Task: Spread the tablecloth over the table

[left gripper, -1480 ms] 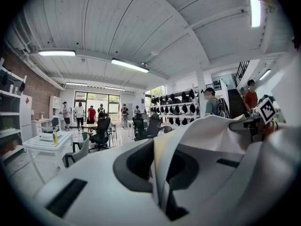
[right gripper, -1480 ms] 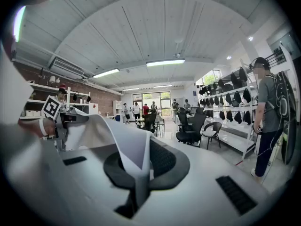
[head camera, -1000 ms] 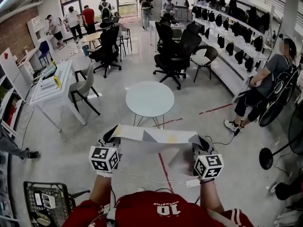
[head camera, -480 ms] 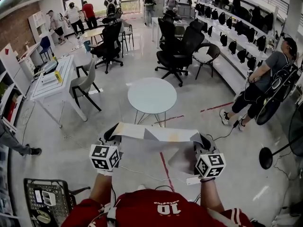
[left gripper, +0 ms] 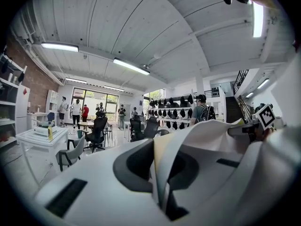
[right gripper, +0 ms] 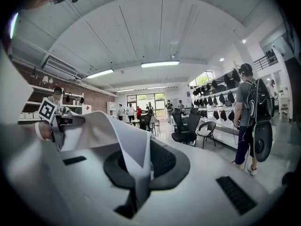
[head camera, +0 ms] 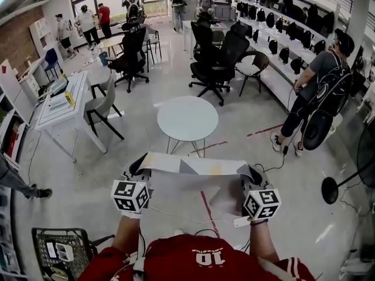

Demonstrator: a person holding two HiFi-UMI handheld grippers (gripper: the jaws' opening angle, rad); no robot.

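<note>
Though level, both tongs (head camera: 139,164) (head camera: 253,174) on tablecloth (head camera: 188,181)

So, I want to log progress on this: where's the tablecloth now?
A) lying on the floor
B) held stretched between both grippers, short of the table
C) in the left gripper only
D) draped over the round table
B: the tablecloth spans from the left gripper to the right gripper, both sets of jaws shut on it, with the round table beyond it.
</note>
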